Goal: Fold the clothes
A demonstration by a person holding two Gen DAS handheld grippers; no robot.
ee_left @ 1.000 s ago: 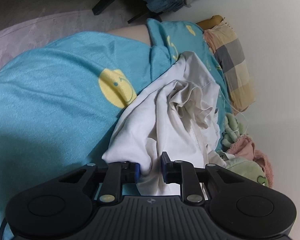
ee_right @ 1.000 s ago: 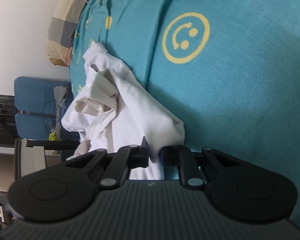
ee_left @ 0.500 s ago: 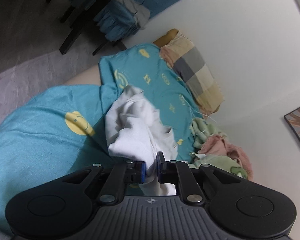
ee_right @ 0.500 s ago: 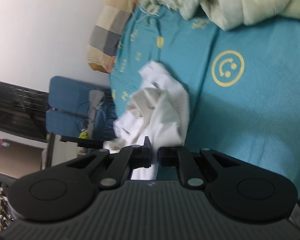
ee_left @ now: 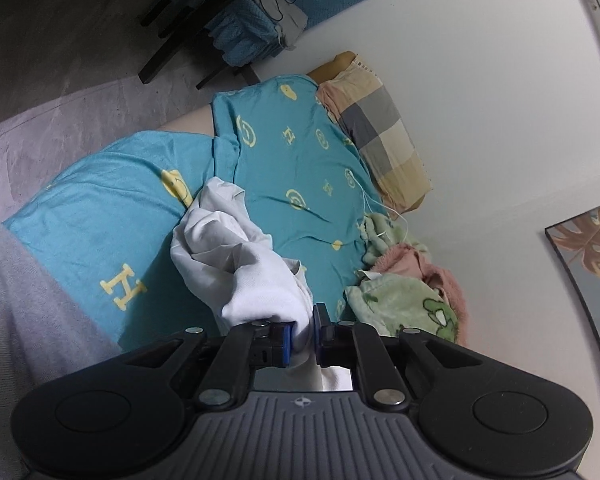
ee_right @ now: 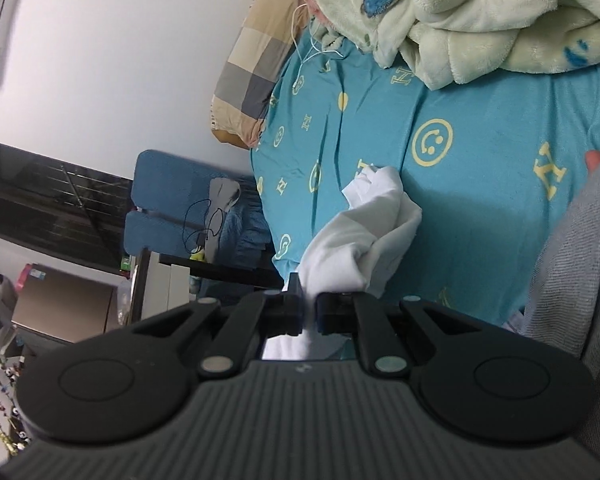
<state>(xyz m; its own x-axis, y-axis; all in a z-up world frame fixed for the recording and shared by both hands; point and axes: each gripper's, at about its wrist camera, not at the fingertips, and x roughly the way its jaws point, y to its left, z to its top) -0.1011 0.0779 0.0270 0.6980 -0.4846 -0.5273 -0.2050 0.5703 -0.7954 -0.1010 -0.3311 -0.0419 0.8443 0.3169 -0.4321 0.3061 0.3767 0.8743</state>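
here, both views show a white garment [ee_left: 256, 276] pinched at the near end, each from its own side. the left gripper [ee_left: 301, 334] has its jaws closed on a fold of the cloth, and the right gripper [ee_right: 309, 314] is likewise clamped on another part of the same white garment [ee_right: 364, 240]. the left wrist view alone shows grey floor [ee_left: 48, 92], dark furniture legs [ee_left: 172, 44] and a framed leaf picture [ee_left: 588, 240] on the wall. the right wrist view alone shows a pale fleece blanket [ee_right: 480, 20] heaped at the far side of the bed, a white earphone cable [ee_right: 304, 56], a blue chair [ee_right: 172, 200] and a brown box [ee_right: 60, 304]. a checked pillow [ee_left: 380, 128] lies at the bed's edge against the wall in both views, and a grey sleeve [ee_right: 572, 280] borders the right view.

the turquoise bedsheet [ee_left: 300, 168], printed with yellow smileys and letters, lies largely bare around the garment, so open surface remains on either side of it. a green and pink blanket [ee_left: 404, 292] crowds the wall side in the left view.

the garment hangs bunched and creased from the two grips, its far end trailing toward the sheet; whether it touches the sheet cannot be told. no sleeve or collar can be made out.
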